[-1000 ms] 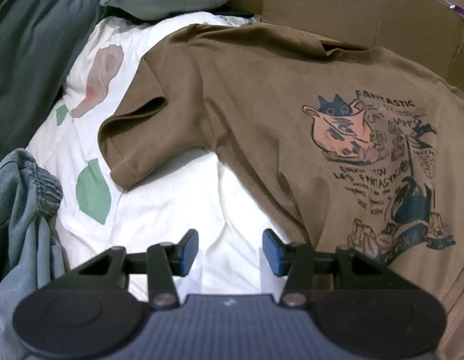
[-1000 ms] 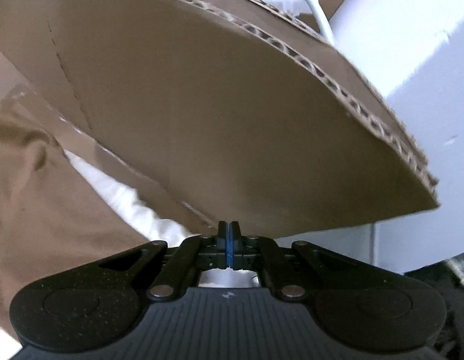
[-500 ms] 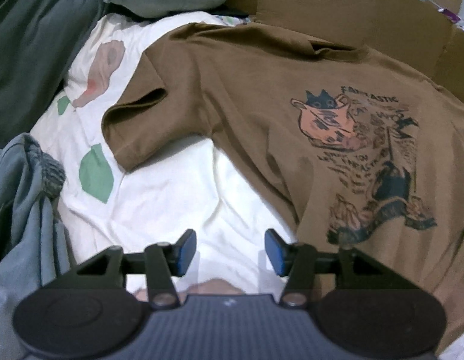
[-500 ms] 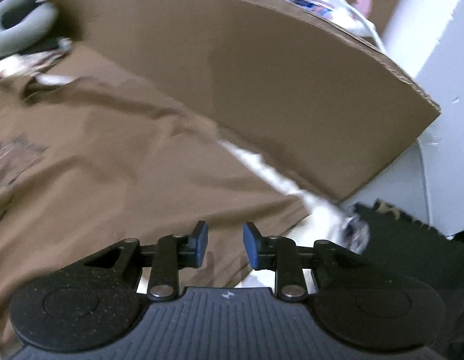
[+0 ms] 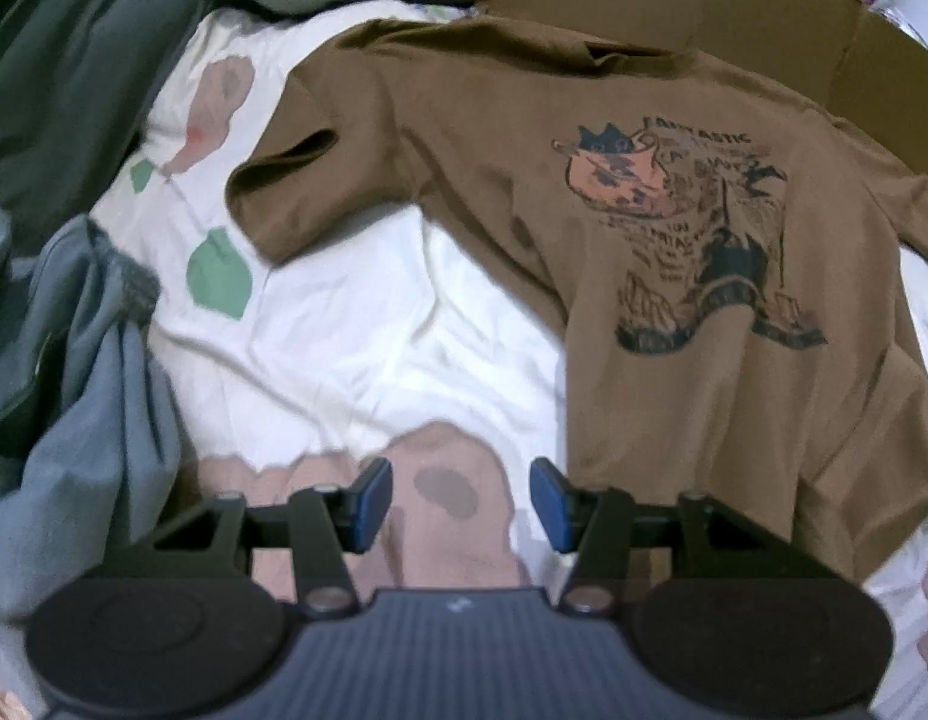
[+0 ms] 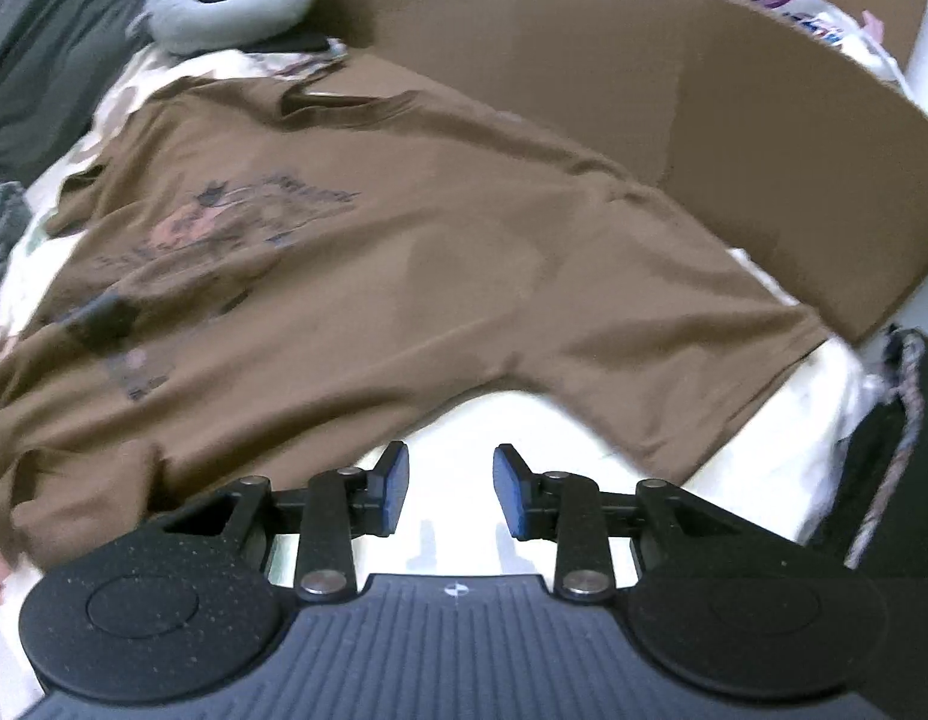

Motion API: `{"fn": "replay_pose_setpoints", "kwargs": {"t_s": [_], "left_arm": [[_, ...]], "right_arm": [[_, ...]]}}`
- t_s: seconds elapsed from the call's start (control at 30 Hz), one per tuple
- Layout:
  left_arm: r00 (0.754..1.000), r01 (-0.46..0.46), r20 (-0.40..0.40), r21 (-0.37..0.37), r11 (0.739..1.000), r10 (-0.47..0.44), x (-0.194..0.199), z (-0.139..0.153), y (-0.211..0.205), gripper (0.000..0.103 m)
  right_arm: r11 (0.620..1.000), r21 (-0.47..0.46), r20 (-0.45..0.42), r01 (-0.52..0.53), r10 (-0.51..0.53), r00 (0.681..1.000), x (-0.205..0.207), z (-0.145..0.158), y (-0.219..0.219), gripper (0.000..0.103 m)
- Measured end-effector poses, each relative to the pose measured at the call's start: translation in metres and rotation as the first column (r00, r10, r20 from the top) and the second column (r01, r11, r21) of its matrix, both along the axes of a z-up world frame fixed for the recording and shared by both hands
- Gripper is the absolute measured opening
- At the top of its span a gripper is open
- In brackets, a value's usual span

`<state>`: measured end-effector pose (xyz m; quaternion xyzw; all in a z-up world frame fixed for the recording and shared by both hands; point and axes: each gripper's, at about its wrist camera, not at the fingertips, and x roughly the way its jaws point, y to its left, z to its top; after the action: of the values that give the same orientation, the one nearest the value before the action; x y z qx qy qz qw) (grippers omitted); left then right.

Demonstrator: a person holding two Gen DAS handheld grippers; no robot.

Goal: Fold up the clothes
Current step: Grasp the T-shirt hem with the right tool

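T-shirt [image 5: 673,228] spread flat on bed [image 5: 368,324], print up, ready for folding. Left tongs [image 5: 461,507] open, empty; right tongs [image 6: 450,491] opening, empty, near sleeve [image 6: 691,354].

Matt brown cloth T-shirt [image 5: 673,192] on smooth white bedsheet [image 5: 368,324], beside rough cardboard [image 6: 733,120].

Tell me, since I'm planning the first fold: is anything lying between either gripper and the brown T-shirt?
Nothing visible. Only bare bedsheet separates the open left gripper and the empty, opening right gripper from the brown T-shirt.
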<state>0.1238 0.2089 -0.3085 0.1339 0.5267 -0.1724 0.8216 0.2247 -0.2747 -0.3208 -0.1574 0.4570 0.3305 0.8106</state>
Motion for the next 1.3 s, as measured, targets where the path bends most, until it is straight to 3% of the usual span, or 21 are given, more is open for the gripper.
{"fn": "replay_pose_setpoints", "kwargs": {"t_s": [0.4, 0.63, 0.87, 0.93, 1.0, 1.3], "left_arm": [[0.997, 0.052, -0.060, -0.020, 0.998, -0.053, -0.006, -0.009, -0.005, 0.053], [0.997, 0.065, -0.049, -0.017, 0.998, -0.065, -0.008, -0.010, -0.008, 0.053], [0.996, 0.069, -0.052, -0.020, 0.997, -0.070, -0.005, -0.012, -0.009, 0.053], [0.996, 0.070, -0.052, -0.021, 0.997, -0.071, -0.005, -0.012, -0.009, 0.053], [0.996, 0.068, -0.055, -0.018, 0.998, -0.069, -0.005, -0.013, -0.009, 0.053], [0.996, 0.066, -0.058, -0.013, 0.998, -0.066, -0.004, -0.013, -0.009, 0.053]], "right_arm": [[0.979, 0.190, -0.154, -0.077, 0.108, 0.982, -0.034, -0.019, 0.057, 0.038], [0.969, 0.209, -0.278, -0.130, 0.187, 0.942, -0.053, -0.043, 0.088, 0.038], [0.967, 0.236, -0.387, -0.091, 0.179, 0.904, -0.049, -0.064, 0.088, 0.038], [0.960, 0.262, -0.400, -0.099, 0.201, 0.894, -0.049, -0.063, 0.082, 0.026], [0.953, 0.280, -0.404, -0.110, 0.222, 0.887, -0.051, -0.060, 0.075, 0.003], [0.945, 0.275, -0.386, -0.178, 0.279, 0.879, -0.067, -0.039, 0.040, 0.000]]}}
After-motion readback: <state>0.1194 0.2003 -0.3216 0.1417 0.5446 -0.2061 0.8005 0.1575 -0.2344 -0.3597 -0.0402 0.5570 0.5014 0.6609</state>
